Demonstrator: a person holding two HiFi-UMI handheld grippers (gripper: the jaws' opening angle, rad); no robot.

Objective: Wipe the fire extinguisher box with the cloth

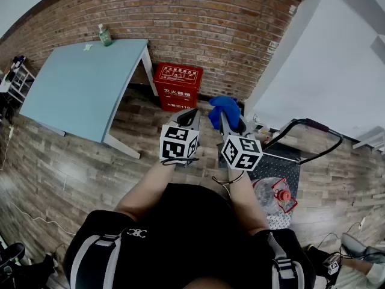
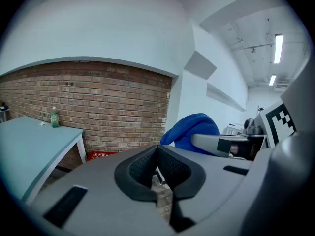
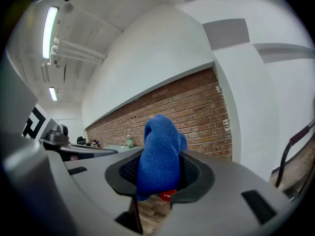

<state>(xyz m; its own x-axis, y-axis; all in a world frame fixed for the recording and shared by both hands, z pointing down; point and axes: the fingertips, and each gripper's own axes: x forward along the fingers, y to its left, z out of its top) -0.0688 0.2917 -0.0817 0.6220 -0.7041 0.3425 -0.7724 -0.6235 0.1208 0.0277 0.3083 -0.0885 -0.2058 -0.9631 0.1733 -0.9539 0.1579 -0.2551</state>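
I have the right gripper pinched on the blue cloth, which bunches up above the jaws so that a soft fold leads, ready to meet a surface. The left gripper is pressed together on nothing and rides at nine o'clock of the right one, I judge simply to be out of the way. The red fire extinguisher box stands at twelve o'clock against the brick wall, well apart from both; wiping has not begun.
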